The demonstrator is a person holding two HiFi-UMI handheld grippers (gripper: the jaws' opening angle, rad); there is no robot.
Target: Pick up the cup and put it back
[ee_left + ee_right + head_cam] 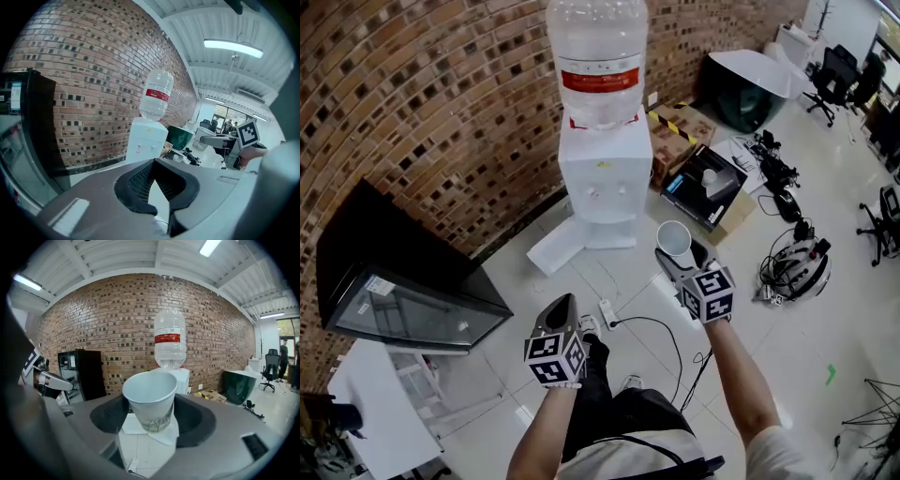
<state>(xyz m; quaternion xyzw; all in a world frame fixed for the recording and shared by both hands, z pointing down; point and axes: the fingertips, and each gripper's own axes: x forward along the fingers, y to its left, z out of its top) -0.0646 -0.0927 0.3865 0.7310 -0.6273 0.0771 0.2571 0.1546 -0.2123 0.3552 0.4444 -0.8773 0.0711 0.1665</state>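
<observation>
Brick wall (441,94) closes the back of a workshop with a pale floor (825,347). At the far left a black cabinet (403,272) with a glass front stands against the wall, and a white table (361,412) fills the floor's lower left corner. Right of them the left gripper (564,305) is held out over the floor. Its jaws are brought together, the two dark pads meeting at the tips with nothing between them. A white power strip (607,314) lies on the floor just beside it, with a black cable trailing off to the right. Further back, at the wall edge of the floor, stands a white water dispenser (605,173) with a clear bottle (598,56) upended on top. Right of centre, the right gripper (675,255) is clamped on a white paper cup (673,236). A jaw presses on each side of the cup's lower half. The cup sits upright with its mouth up, in the air in front of the dispenser's base and clear of the floor. Beyond it an open cardboard box (712,192) and a dark green bin (750,89) sit near the wall. A white rounded device (797,267) lies among tangled cables further right, and black office chairs (839,75) stand in the floor's far right corner
</observation>
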